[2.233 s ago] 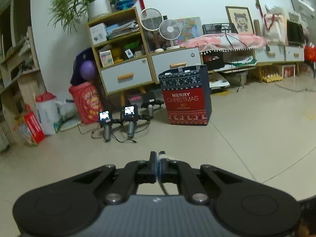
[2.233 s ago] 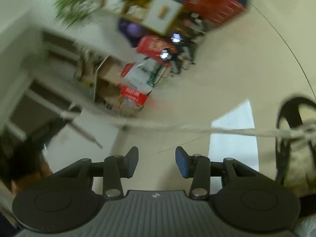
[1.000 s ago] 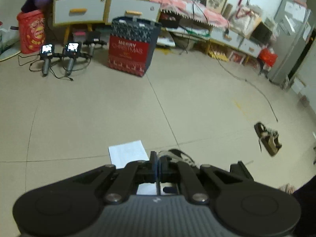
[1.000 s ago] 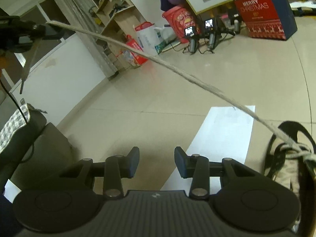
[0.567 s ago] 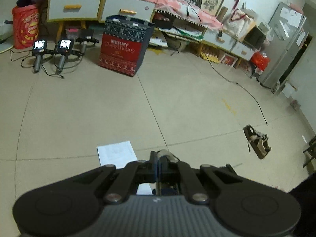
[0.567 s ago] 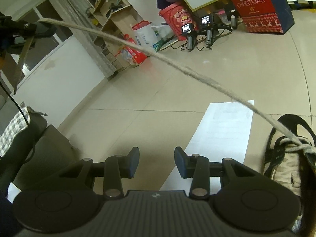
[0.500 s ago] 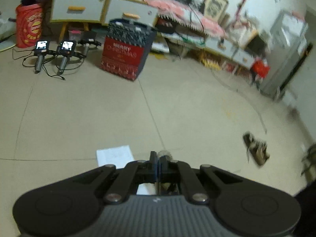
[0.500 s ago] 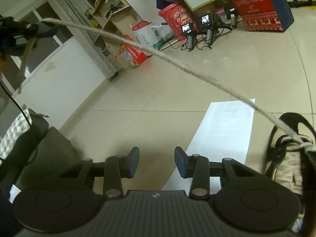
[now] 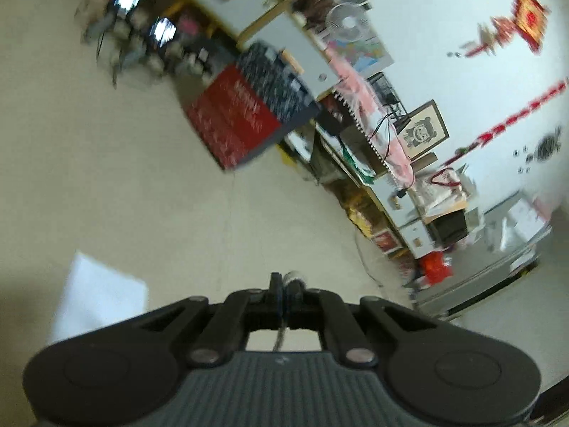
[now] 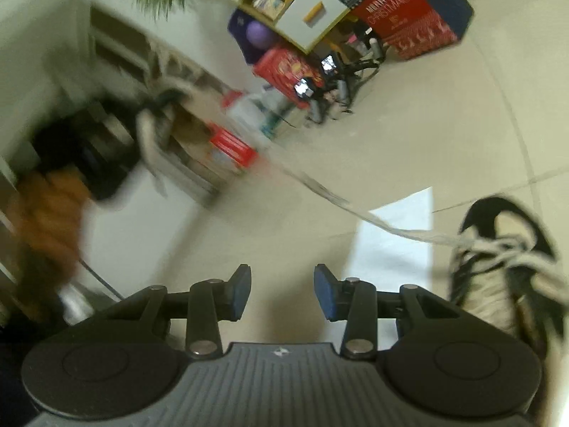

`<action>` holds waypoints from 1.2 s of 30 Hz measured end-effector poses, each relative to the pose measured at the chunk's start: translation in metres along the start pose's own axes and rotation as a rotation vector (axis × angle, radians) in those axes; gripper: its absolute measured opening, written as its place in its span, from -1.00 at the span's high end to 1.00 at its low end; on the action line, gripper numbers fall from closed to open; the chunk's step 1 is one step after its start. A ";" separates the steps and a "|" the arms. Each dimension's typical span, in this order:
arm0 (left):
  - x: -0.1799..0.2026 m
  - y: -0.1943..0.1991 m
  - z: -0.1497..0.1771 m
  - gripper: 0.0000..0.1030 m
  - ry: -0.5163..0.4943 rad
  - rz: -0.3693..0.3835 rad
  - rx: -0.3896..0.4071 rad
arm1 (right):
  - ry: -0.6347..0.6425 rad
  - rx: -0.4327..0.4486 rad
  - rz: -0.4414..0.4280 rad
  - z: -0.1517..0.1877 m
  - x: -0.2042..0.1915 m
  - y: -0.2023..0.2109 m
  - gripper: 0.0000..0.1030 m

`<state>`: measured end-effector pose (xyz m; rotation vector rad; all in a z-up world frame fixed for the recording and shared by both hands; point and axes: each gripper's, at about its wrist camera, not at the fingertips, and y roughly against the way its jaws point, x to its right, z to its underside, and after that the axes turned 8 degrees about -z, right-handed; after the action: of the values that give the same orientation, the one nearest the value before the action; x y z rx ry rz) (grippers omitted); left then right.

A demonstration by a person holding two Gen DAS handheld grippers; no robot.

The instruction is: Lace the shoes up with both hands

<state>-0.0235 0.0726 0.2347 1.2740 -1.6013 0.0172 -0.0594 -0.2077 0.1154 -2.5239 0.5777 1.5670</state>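
A black and beige shoe (image 10: 498, 259) lies on the floor at the right of the right wrist view, partly on a white paper sheet (image 10: 394, 245). Its pale lace (image 10: 338, 201) runs up and left from the eyelets to my blurred left gripper (image 10: 160, 103). In the left wrist view my left gripper (image 9: 282, 291) is shut on the lace (image 9: 279, 338), whose frayed end shows beside the fingertips. My right gripper (image 10: 282, 291) stands open left of the shoe, with nothing between its blue pads. The left wrist view does not show the shoe.
A red and dark Christmas bag (image 10: 409, 10) stands on the tiled floor before a low cabinet (image 10: 309, 14). Two handheld devices with lit screens (image 10: 316, 78) lie near a red bucket. Shelves and boxes (image 10: 227, 149) line the left wall. The paper sheet (image 9: 99, 299) also shows under my left gripper.
Both views have rolled and blurred. My left gripper has sunk with the lace still in it, so the lace now runs lower. The shoe shows more fully in the right wrist view.
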 end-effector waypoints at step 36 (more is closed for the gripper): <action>-0.057 -0.019 0.044 0.84 0.146 -0.046 -0.173 | 0.273 -0.079 0.038 -0.038 -0.022 -0.019 0.91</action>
<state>-0.0466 0.0797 0.1638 1.1483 -1.4173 -0.0549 -0.0286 -0.1956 0.1507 -2.8262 0.6077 1.2878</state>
